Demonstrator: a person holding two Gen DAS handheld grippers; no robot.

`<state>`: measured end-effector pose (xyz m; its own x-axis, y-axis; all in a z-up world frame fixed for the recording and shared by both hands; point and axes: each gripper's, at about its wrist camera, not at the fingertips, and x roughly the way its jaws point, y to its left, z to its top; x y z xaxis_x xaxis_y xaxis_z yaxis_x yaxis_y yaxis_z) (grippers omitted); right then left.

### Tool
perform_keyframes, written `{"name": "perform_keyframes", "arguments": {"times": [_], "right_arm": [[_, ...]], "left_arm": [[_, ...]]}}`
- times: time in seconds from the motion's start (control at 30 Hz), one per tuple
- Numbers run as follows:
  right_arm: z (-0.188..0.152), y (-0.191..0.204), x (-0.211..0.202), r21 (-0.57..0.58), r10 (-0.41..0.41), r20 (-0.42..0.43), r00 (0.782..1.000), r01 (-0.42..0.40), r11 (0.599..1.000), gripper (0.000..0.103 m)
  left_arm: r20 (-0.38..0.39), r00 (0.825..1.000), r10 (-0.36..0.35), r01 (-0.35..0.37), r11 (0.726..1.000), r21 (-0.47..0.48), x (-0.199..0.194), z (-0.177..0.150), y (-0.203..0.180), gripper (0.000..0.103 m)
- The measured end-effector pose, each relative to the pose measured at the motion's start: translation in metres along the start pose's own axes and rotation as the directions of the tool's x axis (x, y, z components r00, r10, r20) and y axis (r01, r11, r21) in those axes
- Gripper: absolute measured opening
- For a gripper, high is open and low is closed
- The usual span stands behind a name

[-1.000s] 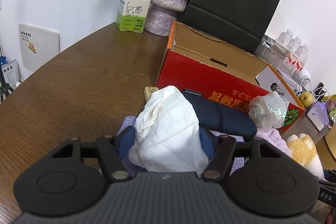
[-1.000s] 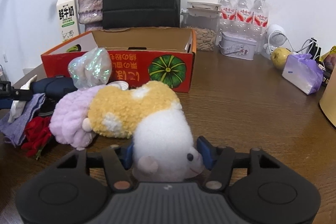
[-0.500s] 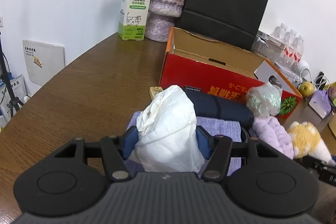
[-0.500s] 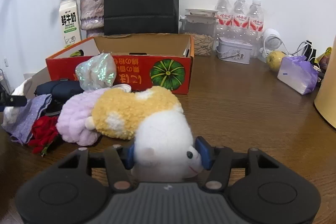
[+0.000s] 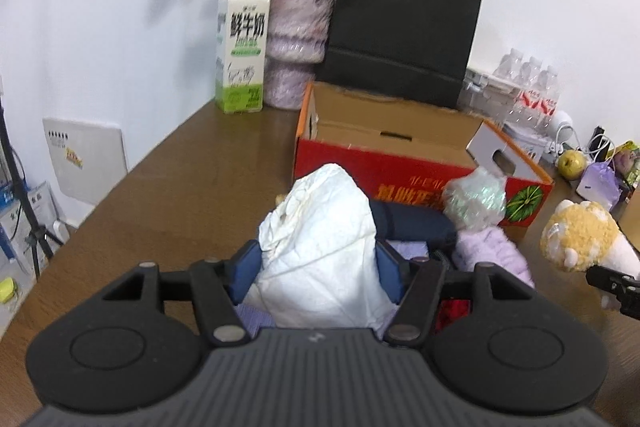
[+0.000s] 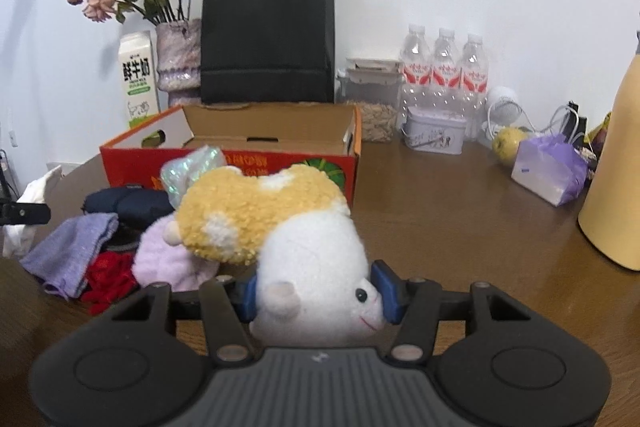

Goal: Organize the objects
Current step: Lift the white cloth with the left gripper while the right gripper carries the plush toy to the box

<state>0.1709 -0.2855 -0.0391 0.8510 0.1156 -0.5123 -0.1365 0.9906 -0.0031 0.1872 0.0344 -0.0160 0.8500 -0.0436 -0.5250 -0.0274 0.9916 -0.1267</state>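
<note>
My left gripper (image 5: 316, 267) is shut on a crumpled white cloth (image 5: 320, 251) and holds it above the pile. My right gripper (image 6: 316, 291) is shut on the white head of a yellow-and-white plush toy (image 6: 280, 215), lifted off the table; the toy also shows in the left wrist view (image 5: 580, 231). The open red cardboard box (image 5: 400, 163) stands behind the pile and shows in the right wrist view too (image 6: 248, 151). In the pile lie a navy pouch (image 6: 128, 203), a purple cloth (image 6: 76, 247), a red item (image 6: 106, 277), a lilac plush (image 6: 168, 259) and a shiny bag (image 5: 476, 199).
A milk carton (image 5: 242, 55), a vase of dried flowers (image 5: 298, 51) and a black paper bag (image 5: 400, 39) stand behind the box. Water bottles (image 6: 444, 67), a tin (image 6: 434, 135), an apple (image 6: 508, 143), a purple pack (image 6: 548, 171) and a yellow container (image 6: 616, 179) are on the right.
Both grippers have risen with their loads. The plush toy has come up off the table, and the white cloth has lifted away from the pile.
</note>
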Motion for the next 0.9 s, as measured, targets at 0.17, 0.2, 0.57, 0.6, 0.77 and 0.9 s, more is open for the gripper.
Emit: {"name": "perform_keyframes", "arguments": {"times": [0.17, 0.2, 0.57, 0.6, 0.77, 0.9], "right_arm": [[0.017, 0.009, -0.009, -0.019, 0.007, 0.035, 0.999, -0.006, 1.0, 0.054], [0.021, 0.011, -0.01, -0.024, 0.007, 0.041, 0.999, -0.006, 1.0, 0.054], [0.054, 0.033, -0.004, -0.051, 0.031, 0.045, 0.999, -0.028, 0.998, 0.054], [0.057, 0.035, -0.003, -0.054, 0.031, 0.045, 0.999, -0.029, 0.998, 0.055], [0.07, 0.043, 0.006, -0.063, 0.032, 0.04, 0.999, -0.03, 0.998, 0.055], [0.082, 0.046, 0.015, -0.072, 0.033, 0.024, 0.999, -0.031, 0.997, 0.055]], "left_arm": [[0.04, 0.999, -0.01, 0.009, 1.0, 0.03, -0.008, 0.018, -0.013, 0.062], [0.044, 0.999, -0.011, 0.01, 0.999, 0.035, -0.008, 0.021, -0.017, 0.062], [0.029, 0.999, -0.022, 0.019, 0.995, 0.102, 0.001, 0.041, -0.051, 0.063], [0.029, 0.999, -0.022, 0.019, 0.994, 0.11, 0.003, 0.042, -0.054, 0.063], [0.023, 1.0, -0.019, 0.015, 0.99, 0.139, 0.01, 0.053, -0.068, 0.063], [0.006, 1.0, -0.015, 0.014, 0.988, 0.151, 0.018, 0.063, -0.076, 0.064]]}}
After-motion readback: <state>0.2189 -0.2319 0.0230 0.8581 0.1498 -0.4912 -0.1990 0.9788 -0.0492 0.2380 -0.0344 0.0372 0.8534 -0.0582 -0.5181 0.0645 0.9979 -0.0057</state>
